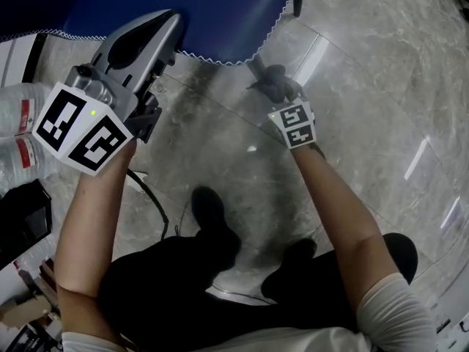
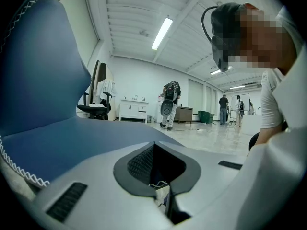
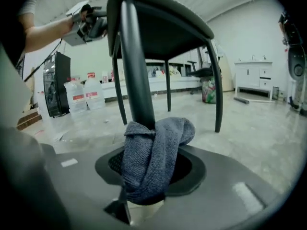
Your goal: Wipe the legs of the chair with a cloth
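Wiping step: the right gripper (image 3: 144,198) pinches the cloth (image 3: 153,152) against a chair leg (image 3: 136,75); the left gripper (image 2: 160,198), jaws together and empty, sits by the seat (image 2: 72,138). Next, the cloth should slide along the leg

The left gripper (image 1: 167,26) had a pale grey rounded shell with a dark recess. Its cube (image 1: 82,127) carried black-and-white square markers and a small green light; below that cube ran a thin black cable (image 1: 154,196). The person wore short white sleeves (image 1: 396,306), black trousers (image 1: 161,284), black shoes (image 1: 209,207).
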The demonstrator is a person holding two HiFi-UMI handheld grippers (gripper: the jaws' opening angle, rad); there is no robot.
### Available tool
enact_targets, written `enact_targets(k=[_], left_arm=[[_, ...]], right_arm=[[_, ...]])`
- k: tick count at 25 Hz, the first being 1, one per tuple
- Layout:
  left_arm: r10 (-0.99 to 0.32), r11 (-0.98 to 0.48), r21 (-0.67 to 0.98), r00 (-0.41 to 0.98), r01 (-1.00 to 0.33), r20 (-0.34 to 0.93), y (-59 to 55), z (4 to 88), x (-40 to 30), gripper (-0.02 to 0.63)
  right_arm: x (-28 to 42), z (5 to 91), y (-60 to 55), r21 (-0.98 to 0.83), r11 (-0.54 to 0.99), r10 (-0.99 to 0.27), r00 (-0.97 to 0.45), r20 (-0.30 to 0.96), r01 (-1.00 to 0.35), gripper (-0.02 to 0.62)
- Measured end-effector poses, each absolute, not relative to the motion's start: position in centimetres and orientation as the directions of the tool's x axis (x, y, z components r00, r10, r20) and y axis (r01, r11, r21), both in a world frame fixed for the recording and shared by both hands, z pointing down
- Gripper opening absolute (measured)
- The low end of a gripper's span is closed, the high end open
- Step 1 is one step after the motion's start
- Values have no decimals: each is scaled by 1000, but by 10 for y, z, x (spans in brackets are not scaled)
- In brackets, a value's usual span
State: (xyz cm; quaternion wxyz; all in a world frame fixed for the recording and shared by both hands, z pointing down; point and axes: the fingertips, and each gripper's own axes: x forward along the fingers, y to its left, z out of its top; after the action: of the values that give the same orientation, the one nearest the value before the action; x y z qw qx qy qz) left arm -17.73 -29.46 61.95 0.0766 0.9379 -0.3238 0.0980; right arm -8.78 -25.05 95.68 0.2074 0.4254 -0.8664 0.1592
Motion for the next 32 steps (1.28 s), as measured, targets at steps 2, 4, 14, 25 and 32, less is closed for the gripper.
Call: enact_targets(k=[2, 4, 14, 25, 32], left_arm=[[-597, -777, 69, 766, -626, 239, -295, 620, -178, 5], [-601, -772, 70, 762, -632, 243, -295, 621, -179, 5], [-606, -764, 78, 753, -641, 255, -296, 623, -179, 5], [-613, -762, 62, 748, -645, 254, -296, 621, -178, 5], [-626, -753, 48, 737, -656, 257, -296, 621, -179, 5]], right_arm=[[-83, 991, -247, -139, 571, -625, -539, 564, -809, 156], [-80, 1016, -244, -167, 557, -585, -527, 617, -814, 152], [-88, 993, -249, -94, 608, -584, -524, 620, -789, 157], [-115, 769, -261, 38, 677, -710, -639, 296, -735, 152], [-118, 710, -259, 2, 687, -714, -674, 191, -727, 147]])
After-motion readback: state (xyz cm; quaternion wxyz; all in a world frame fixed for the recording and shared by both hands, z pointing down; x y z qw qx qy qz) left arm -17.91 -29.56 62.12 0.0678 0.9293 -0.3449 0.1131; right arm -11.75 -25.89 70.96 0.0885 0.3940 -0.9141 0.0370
